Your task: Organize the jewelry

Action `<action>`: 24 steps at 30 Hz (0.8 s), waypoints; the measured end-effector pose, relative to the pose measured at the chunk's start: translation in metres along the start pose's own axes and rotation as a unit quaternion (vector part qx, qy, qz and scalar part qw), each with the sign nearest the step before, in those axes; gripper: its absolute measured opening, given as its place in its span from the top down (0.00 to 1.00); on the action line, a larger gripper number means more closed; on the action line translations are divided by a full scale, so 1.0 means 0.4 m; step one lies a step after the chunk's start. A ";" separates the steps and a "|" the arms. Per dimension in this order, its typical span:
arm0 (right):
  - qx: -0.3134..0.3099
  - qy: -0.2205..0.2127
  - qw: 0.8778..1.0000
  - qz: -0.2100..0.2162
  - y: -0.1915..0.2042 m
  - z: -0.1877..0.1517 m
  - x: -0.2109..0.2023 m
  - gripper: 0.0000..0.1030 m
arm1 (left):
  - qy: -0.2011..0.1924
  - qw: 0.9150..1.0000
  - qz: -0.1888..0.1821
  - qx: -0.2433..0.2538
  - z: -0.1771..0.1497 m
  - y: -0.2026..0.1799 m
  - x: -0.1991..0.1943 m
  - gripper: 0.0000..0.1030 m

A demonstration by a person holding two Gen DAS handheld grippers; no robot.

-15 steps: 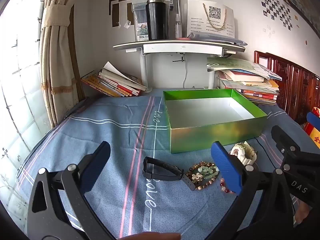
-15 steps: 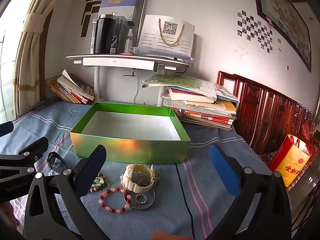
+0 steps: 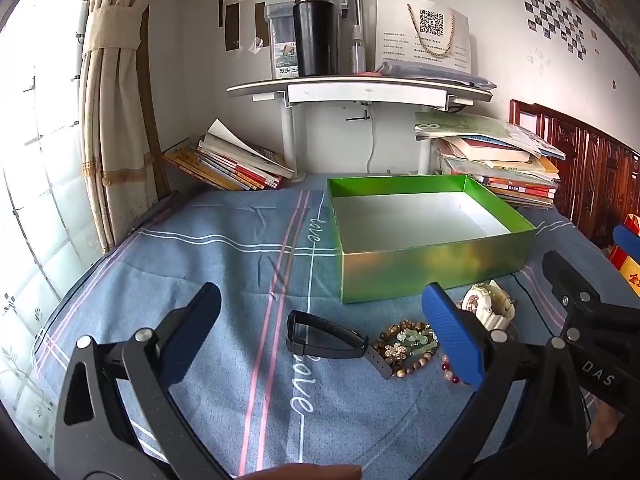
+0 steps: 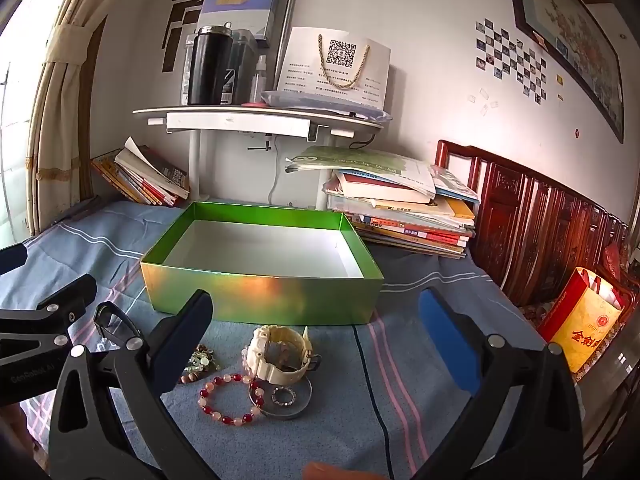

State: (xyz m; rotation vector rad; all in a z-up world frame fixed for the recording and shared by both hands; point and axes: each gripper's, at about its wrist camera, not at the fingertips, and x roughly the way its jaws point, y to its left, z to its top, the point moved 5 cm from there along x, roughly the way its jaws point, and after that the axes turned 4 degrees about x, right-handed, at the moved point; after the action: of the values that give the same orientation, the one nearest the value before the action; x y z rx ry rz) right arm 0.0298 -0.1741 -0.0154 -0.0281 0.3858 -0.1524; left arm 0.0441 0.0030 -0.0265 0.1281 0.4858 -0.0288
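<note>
Two words "love" on blue cloth [image 3: 224,264]; right gripper [image 3: 576,300] reads "DAS".

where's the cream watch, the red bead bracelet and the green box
cream watch [image 4: 280,354], right wrist view, on the pale strap loop
red bead bracelet [image 4: 208,410], right wrist view, on a dark red bead at its left side
green box [image 4: 260,300], right wrist view, on its front wall

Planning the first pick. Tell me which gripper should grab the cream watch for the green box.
Right. The cream watch lies almost centred ahead of the open right gripper, just before the green box. For the left gripper it sits off to the side, beyond its blue finger.
</note>
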 end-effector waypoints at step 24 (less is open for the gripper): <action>0.001 0.001 1.000 0.000 0.002 -0.002 0.004 0.02 | 0.002 1.000 0.000 -0.001 -0.003 0.005 -0.001 0.03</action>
State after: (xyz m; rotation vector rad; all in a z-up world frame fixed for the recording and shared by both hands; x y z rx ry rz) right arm 0.0309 -0.1735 -0.0167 -0.0265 0.3879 -0.1524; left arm 0.0434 0.0050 -0.0271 0.1273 0.4894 -0.0273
